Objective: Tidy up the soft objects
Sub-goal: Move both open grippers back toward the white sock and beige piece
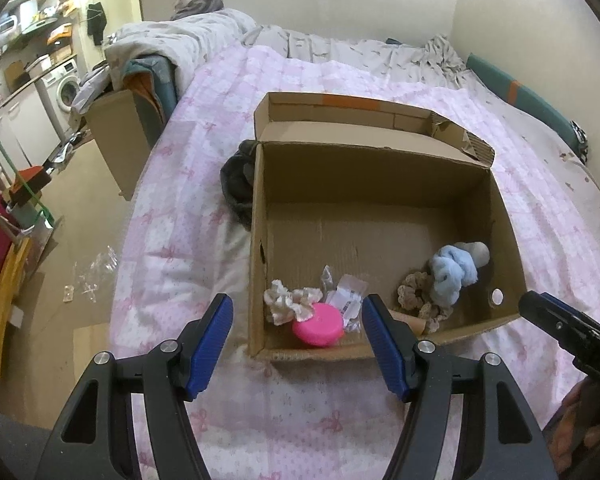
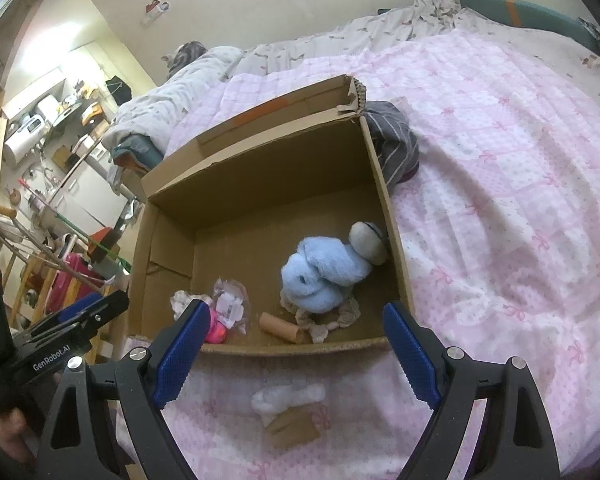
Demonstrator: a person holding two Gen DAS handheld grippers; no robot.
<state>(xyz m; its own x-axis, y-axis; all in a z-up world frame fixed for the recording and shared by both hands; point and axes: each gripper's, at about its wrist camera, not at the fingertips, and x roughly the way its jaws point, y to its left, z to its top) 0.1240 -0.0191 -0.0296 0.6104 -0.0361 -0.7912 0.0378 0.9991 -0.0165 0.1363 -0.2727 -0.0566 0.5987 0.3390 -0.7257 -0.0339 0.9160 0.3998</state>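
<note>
The left gripper is wide open and holds nothing; it hangs over the near wall of the cardboard box. The right gripper is also wide open and empty (its blue pads frame the box's near edge). Inside the box lie a blue plush toy, a lace scrunchie and a pink round case. A white fluffy item lies outside on the pink blanket, just beside the box.

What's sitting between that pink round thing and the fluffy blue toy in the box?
In the right wrist view, a crumpled clear wrapper and a cardboard tube lie between the pink round thing and the blue toy.
</note>
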